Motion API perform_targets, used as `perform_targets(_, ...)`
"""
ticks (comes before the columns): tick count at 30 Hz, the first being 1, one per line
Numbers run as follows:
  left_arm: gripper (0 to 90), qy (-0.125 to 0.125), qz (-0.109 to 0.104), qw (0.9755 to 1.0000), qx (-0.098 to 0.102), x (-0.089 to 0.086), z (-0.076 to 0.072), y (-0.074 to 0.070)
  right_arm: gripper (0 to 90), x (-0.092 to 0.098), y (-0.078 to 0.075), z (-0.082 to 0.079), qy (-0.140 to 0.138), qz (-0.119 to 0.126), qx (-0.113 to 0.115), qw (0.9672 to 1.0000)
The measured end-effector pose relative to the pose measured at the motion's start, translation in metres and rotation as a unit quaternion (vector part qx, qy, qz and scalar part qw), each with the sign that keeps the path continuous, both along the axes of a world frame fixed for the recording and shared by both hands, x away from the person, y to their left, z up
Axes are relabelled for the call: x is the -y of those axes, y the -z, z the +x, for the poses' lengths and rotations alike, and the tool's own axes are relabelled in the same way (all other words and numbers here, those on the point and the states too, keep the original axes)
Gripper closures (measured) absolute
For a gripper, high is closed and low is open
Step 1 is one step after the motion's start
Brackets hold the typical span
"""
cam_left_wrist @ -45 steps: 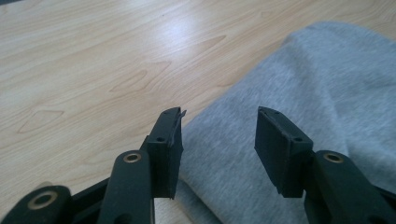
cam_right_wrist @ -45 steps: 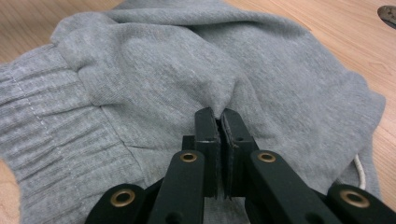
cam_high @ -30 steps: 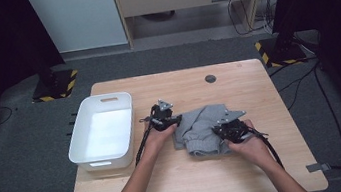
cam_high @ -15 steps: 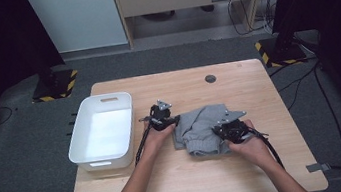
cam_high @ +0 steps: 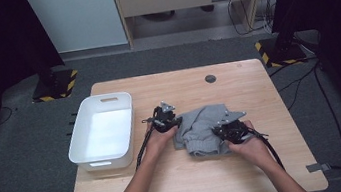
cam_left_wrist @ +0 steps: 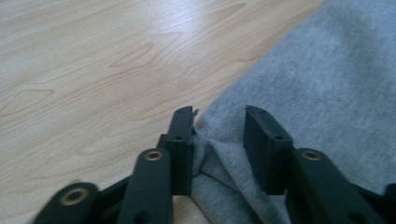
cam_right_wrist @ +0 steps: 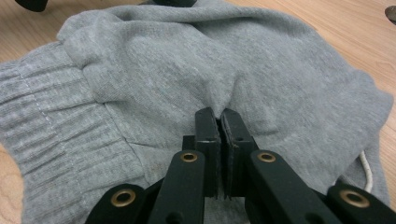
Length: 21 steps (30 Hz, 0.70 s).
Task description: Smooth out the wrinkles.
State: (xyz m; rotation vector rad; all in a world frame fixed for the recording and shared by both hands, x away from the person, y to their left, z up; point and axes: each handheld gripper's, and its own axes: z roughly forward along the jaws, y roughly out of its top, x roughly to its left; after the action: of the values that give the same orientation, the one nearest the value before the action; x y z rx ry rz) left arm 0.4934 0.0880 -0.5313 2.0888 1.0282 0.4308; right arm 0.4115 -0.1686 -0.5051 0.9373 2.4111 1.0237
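Two grippers engaged on grey garment (cam_high: 203,130), centre of high view.

Lower right of centre: right gripper (cam_high: 230,131) clamped tight on a pinched fold. Left of centre: left gripper (cam_high: 172,122), jaws just closing, part open, garment edge between, pads not pressing. Farther left: white bin (cam_high: 81,148). On wooden table (cam_high: 176,82).

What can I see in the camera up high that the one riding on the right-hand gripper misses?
The high view alone shows the white bin left of the grey garment, the whole table, the person's forearms and the left gripper at the cloth's left edge. The right gripper view alone shows the ribbed waistband, a white drawstring and the right gripper pinching a fold of fabric. Both show the garment lying on the wooden table.
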Motion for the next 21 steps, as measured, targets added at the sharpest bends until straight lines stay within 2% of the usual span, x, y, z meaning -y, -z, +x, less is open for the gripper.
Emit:
perform_targets(3, 74.9, 0.003, -0.001, 1.0, -0.001, 0.003, -0.001, 0.0, 87.4, 0.0, 0.0, 0.0, 0.0, -0.001, 0.001, 1.0)
perform_targets(7, 79.1, 0.002, -0.008, 0.9999, -0.008, 0.001, 0.0, 0.0, 87.6, -0.001, 0.001, 0.0, 0.001, -0.001, 0.005, 1.0)
perform_targets(13, 81.6, -0.018, -0.002, 0.9998, -0.007, 0.001, 0.009, -0.002, 87.8, -0.004, 0.002, 0.009, 0.011, 0.0, 0.009, 0.9999)
perform_targets(16, 82.7, -0.025, -0.008, 0.9996, -0.006, -0.001, 0.013, -0.002, 88.0, -0.006, 0.001, 0.014, 0.015, 0.005, 0.008, 0.9998)
perform_targets(19, 83.5, -0.026, -0.019, 0.9994, -0.014, -0.005, 0.015, -0.002, 88.3, -0.007, 0.0, 0.013, 0.012, 0.007, 0.012, 0.9998)
perform_targets(21, 84.3, -0.02, -0.015, 0.9996, -0.012, -0.006, 0.016, -0.002, 88.4, -0.005, -0.002, 0.011, 0.011, 0.01, 0.014, 0.9998)
